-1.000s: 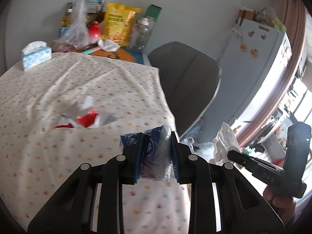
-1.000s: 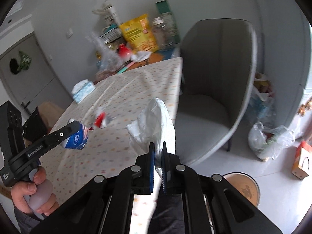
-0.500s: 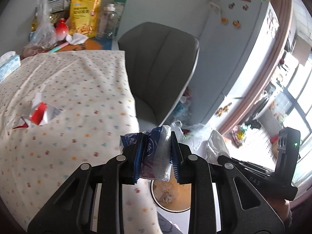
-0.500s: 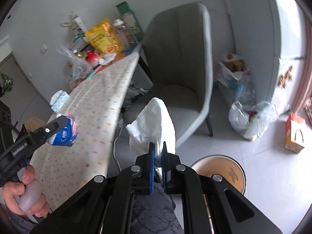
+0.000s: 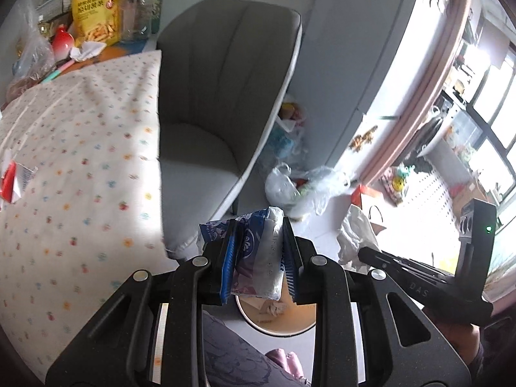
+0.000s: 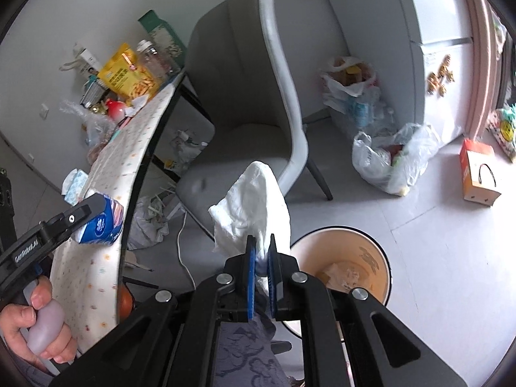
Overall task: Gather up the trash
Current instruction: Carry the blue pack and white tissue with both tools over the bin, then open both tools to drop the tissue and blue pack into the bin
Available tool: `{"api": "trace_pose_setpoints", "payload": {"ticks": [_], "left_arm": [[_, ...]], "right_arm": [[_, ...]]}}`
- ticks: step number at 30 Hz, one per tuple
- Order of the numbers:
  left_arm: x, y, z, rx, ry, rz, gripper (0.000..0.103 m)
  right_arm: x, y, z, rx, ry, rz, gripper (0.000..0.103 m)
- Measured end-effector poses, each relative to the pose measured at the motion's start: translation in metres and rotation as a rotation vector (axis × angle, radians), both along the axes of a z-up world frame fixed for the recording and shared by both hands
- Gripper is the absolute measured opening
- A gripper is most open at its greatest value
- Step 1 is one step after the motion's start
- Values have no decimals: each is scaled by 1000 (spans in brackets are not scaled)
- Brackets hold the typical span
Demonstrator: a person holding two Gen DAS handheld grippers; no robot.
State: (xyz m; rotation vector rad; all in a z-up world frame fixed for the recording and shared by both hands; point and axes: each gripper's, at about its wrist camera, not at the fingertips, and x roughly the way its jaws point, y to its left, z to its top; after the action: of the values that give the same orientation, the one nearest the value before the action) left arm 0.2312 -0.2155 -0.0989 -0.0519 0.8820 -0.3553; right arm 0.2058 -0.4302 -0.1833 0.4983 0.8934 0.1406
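My left gripper (image 5: 258, 258) is shut on a crumpled blue and white wrapper (image 5: 254, 251), held past the table edge above a round tan trash bin (image 5: 277, 319) on the floor. The wrapper also shows in the right wrist view (image 6: 100, 224). My right gripper (image 6: 262, 259) is shut on a crumpled white tissue (image 6: 254, 209), held just left of the bin (image 6: 342, 267), which has some scraps inside. A red and white wrapper (image 5: 13, 180) lies on the dotted tablecloth (image 5: 80, 161).
A grey chair (image 6: 251, 103) stands beside the table. Filled plastic bags (image 6: 393, 161) and an orange box (image 6: 479, 174) sit on the floor near the fridge (image 6: 441, 64). Snack bags, a jar and a tissue box crowd the table's far end (image 5: 93, 13).
Both grippers have swung away from the table and down toward the floor. The bin has come into fuller view under them. Both still hold their trash.
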Motion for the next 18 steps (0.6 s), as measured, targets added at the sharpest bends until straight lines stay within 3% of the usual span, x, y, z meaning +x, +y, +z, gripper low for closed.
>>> {"api": "trace_pose_setpoints", "payload": {"ticks": [4, 5, 6, 8, 18], "left_arm": [[1, -9, -7, 19, 14, -11, 26], [1, -10, -8, 23, 19, -13, 26], [2, -13, -10, 29, 24, -17, 26], [2, -18, -14, 37, 32, -24, 26], [2, -55, -26, 51, 75, -104, 26]], "right_arm": [[2, -9, -20, 18, 30, -10, 11], [3, -9, -24, 26, 37, -11, 17], [3, -13, -30, 34, 43, -21, 34], [1, -17, -38, 46, 42, -35, 54], [-13, -46, -47, 74, 47, -87, 58]]}}
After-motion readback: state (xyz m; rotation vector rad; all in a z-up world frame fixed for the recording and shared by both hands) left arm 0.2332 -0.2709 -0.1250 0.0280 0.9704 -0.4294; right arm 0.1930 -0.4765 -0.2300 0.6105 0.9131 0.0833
